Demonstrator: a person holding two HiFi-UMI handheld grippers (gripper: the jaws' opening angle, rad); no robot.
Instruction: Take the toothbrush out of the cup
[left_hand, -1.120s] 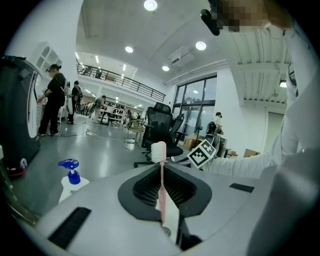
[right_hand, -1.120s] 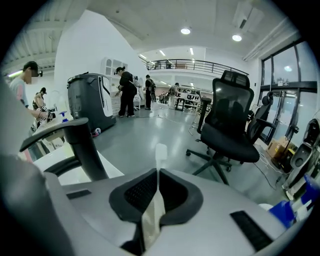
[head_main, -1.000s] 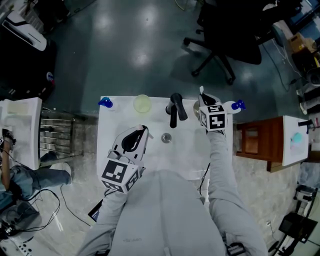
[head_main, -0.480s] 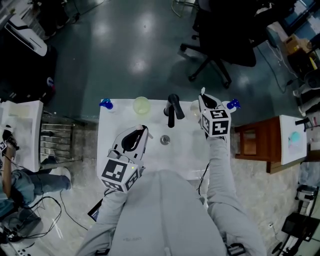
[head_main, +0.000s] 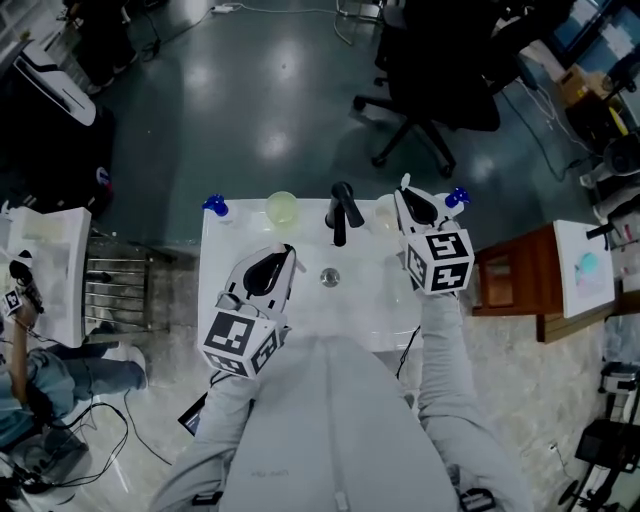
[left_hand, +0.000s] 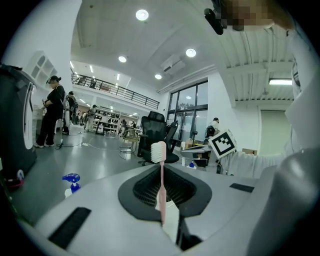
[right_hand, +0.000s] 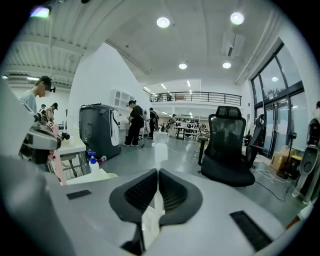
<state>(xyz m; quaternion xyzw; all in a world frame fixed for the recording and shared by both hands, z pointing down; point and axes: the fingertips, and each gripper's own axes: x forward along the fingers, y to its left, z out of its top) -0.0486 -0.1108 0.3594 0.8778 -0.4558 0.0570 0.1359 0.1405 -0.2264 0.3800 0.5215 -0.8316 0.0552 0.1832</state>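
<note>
My left gripper (head_main: 281, 258) hovers over the left half of the white sink (head_main: 372, 318), shut on a pink toothbrush (left_hand: 161, 186). The brush stands upright between the jaws, white bristle head (left_hand: 158, 150) on top. My right gripper (head_main: 406, 195) is at the sink's back right, beside the faucet. Its jaws are shut on a thin pale translucent wall (right_hand: 159, 151), apparently the rim of a clear cup (head_main: 386, 212). In the left gripper view (left_hand: 161, 176) the right gripper's marker cube (left_hand: 222, 143) shows at far right. In the right gripper view (right_hand: 158, 176) most of the cup is hidden.
A black faucet (head_main: 341, 210) stands at the back centre above the drain (head_main: 329, 277). A yellow-green cup (head_main: 283, 207) sits back left. Blue-topped bottles (head_main: 213, 205) (head_main: 457, 196) mark both back corners. A black office chair (head_main: 425, 90) stands beyond; a wooden stand (head_main: 515, 285) is at right.
The right gripper has risen a little toward the camera with its hold unchanged. The left gripper and toothbrush stay put. The head camera has shifted slightly.
</note>
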